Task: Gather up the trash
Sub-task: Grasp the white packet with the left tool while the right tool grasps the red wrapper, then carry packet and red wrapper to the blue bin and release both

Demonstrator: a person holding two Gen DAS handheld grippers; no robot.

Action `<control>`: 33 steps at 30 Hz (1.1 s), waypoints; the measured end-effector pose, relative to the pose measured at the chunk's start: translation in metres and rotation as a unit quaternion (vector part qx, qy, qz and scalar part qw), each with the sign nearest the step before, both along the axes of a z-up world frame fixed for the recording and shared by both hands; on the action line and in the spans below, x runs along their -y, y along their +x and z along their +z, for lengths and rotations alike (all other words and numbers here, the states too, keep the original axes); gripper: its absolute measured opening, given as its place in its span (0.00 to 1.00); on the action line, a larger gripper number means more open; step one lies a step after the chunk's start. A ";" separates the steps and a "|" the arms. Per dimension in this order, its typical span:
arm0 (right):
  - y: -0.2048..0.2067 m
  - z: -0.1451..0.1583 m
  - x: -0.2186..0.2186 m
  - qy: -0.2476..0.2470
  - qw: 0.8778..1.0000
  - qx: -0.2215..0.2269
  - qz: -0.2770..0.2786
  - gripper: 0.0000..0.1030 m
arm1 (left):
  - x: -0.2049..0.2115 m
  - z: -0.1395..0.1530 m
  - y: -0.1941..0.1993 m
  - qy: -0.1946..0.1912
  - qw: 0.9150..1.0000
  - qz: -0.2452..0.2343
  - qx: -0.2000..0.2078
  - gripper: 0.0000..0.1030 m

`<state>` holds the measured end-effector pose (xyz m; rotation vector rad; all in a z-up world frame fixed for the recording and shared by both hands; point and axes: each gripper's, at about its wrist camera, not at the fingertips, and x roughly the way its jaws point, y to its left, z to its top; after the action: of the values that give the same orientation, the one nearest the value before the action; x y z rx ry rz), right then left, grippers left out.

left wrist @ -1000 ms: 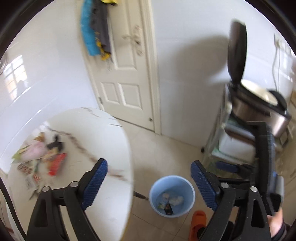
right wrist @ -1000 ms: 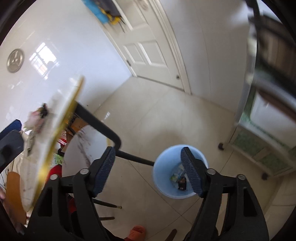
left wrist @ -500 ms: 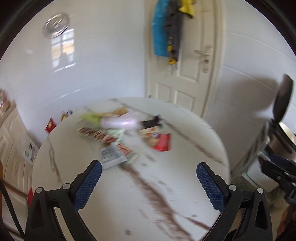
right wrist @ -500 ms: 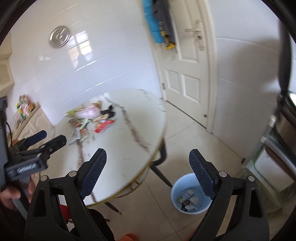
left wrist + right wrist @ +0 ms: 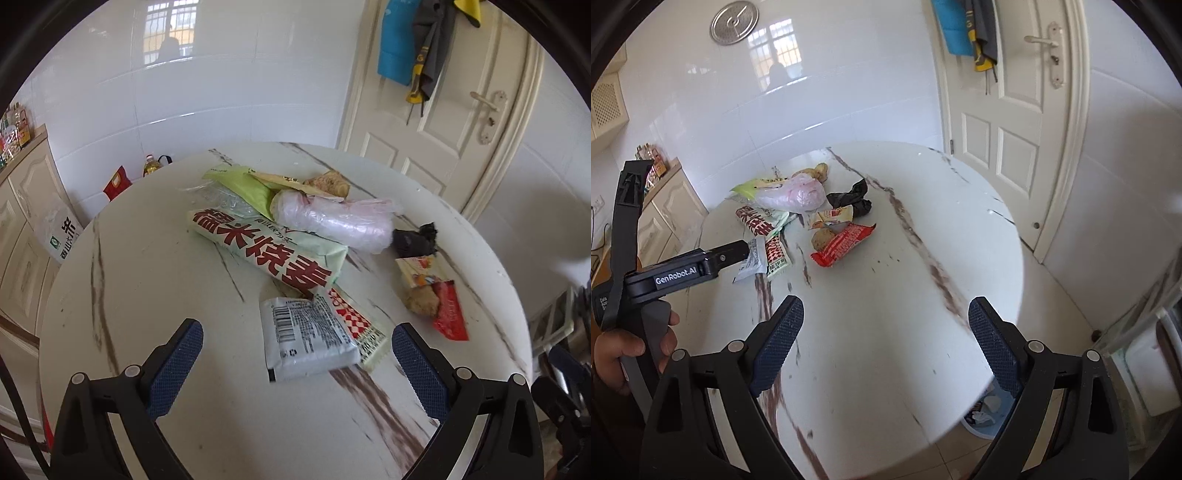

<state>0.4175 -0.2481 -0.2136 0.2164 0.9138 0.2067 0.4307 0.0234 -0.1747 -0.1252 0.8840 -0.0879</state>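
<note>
Left wrist view: we hold the left gripper [image 5: 295, 354] with jaws wide apart over the round white marble table [image 5: 147, 288], just short of the flat white barcode packet [image 5: 306, 338], its long axis crosswise. Our right gripper [image 5: 886, 332] gapes empty; the blue bin [image 5: 982, 424] below holds wrappers.

A home kitchen or dining corner — glossy white wall tiles [image 5: 849, 92], a round marble-look table [image 5: 184, 295], cream cabinets [image 5: 22, 206] at far left, a panelled white door [image 5: 1015, 92] hung with clothes [image 5: 413, 40] — plainly domestic.
</note>
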 end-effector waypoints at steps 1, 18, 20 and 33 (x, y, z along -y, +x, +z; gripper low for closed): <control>0.006 -0.002 -0.003 0.000 1.000 -0.001 0.002 0.88 | 0.002 -0.004 0.010 0.002 1.000 -0.002 -0.005 0.96; 0.083 -0.038 -0.062 -0.047 0.996 -0.054 0.062 0.83 | -0.041 -0.032 0.022 -0.037 0.999 -0.035 -0.014 0.35; 0.089 -0.042 -0.067 -0.053 0.995 -0.057 0.069 0.74 | -0.051 -0.032 0.017 -0.035 0.999 -0.028 -0.012 0.34; 0.081 -0.044 -0.054 -0.064 0.994 -0.044 0.083 0.23 | -0.060 -0.010 -0.021 -0.054 0.998 -0.043 0.005 0.32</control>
<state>0.4981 -0.1941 -0.2581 0.0309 1.0295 0.2927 0.4094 0.0832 -0.1845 -0.1868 0.8757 -0.2158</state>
